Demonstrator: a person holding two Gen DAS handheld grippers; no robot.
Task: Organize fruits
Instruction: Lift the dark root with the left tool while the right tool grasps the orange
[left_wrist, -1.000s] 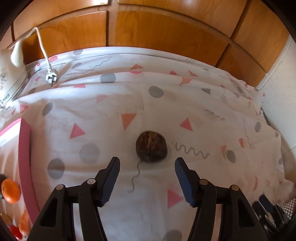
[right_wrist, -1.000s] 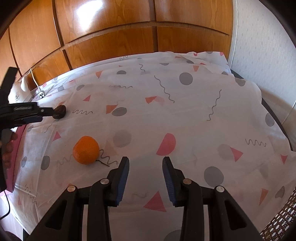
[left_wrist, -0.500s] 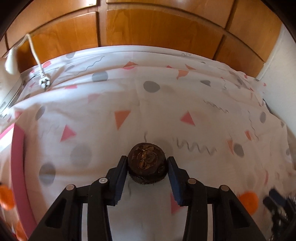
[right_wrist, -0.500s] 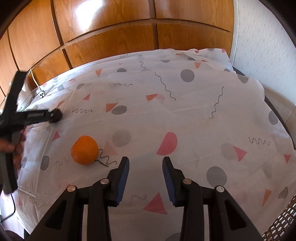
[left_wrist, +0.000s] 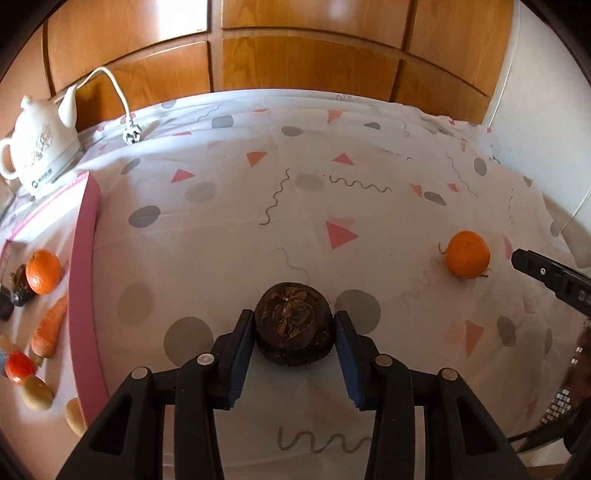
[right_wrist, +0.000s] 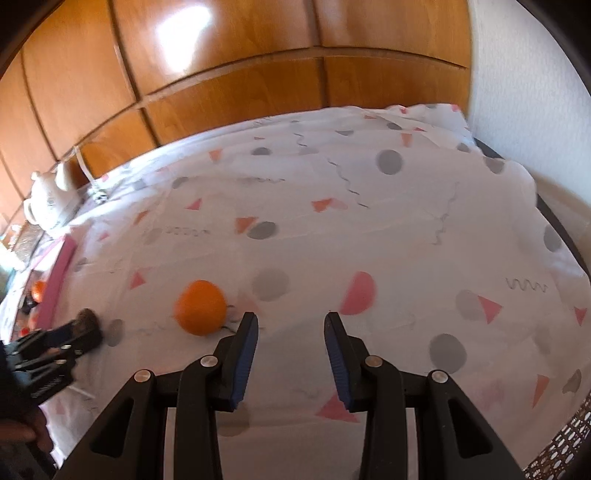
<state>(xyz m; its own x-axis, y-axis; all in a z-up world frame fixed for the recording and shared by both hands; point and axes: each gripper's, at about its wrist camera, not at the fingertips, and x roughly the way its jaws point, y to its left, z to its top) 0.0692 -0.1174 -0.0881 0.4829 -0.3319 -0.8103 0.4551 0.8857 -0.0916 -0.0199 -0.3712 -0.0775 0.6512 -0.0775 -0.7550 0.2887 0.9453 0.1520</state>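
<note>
My left gripper (left_wrist: 294, 325) is shut on a dark brown round fruit (left_wrist: 293, 325) and holds it above the patterned cloth. An orange (left_wrist: 467, 254) lies on the cloth to the right, near my right gripper's tip (left_wrist: 532, 262). In the right wrist view my right gripper (right_wrist: 290, 339) is open and empty, with the orange (right_wrist: 200, 307) just left of its left finger. The left gripper with the brown fruit (right_wrist: 86, 321) shows at the far left there.
A pink-rimmed tray (left_wrist: 83, 258) at the left holds an orange (left_wrist: 43, 271), a carrot (left_wrist: 50, 328), a small tomato and other items. A white teapot (left_wrist: 40, 147) and a plug with cable (left_wrist: 132, 134) stand at the back left. Wooden panels (left_wrist: 295, 66) close the back.
My left gripper has closed on the brown fruit, lifted it and drawn back leftward, bringing the tray into view. My right gripper has moved toward the orange.
</note>
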